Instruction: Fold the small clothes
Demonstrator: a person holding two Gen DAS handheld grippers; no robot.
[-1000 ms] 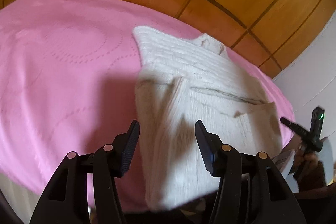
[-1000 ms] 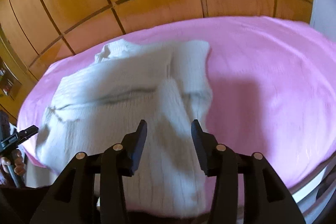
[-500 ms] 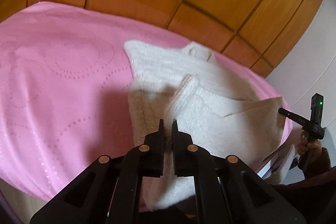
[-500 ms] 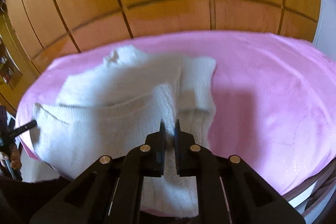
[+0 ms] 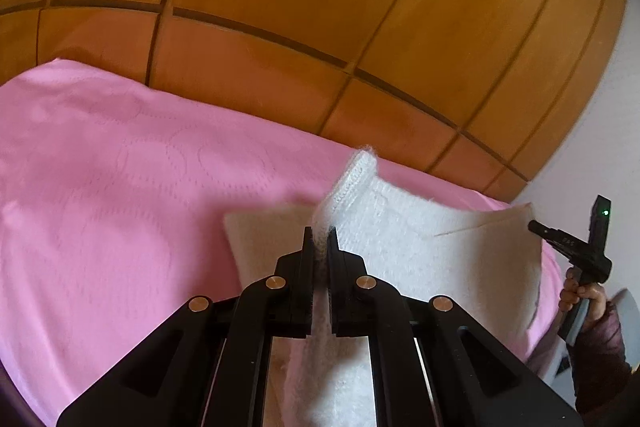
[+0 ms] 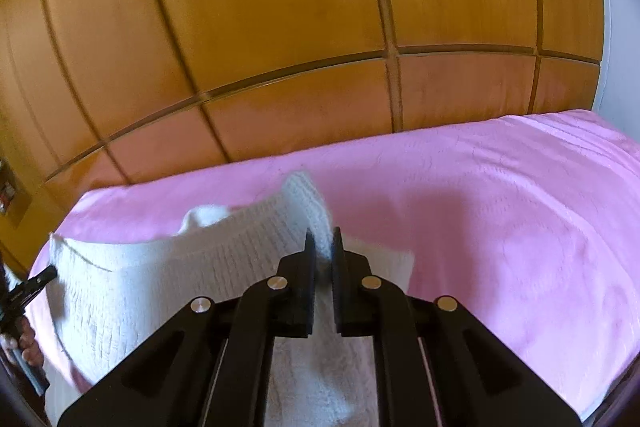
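A small white knitted sweater (image 5: 420, 243) lies on a pink bedspread (image 5: 100, 207). My left gripper (image 5: 320, 239) is shut on the sweater's near edge and holds that edge raised, so a fold stands up in front of the fingers. My right gripper (image 6: 322, 243) is shut on the other near corner of the sweater (image 6: 140, 279) and also holds it raised above the bedspread (image 6: 500, 227). The far part of the sweater is hidden behind the lifted cloth. The right gripper also shows at the right edge of the left wrist view (image 5: 538, 227).
A wooden panelled wall (image 5: 320, 7) rises right behind the bed. A white wall (image 5: 592, 147) stands at the right. The person's hand (image 5: 584, 299) holds the right gripper near the bed's right edge.
Both grippers went from open to shut on the sweater's near edge, then lifted it up and away from me. The cloth now stands raised and covers more of the far half.
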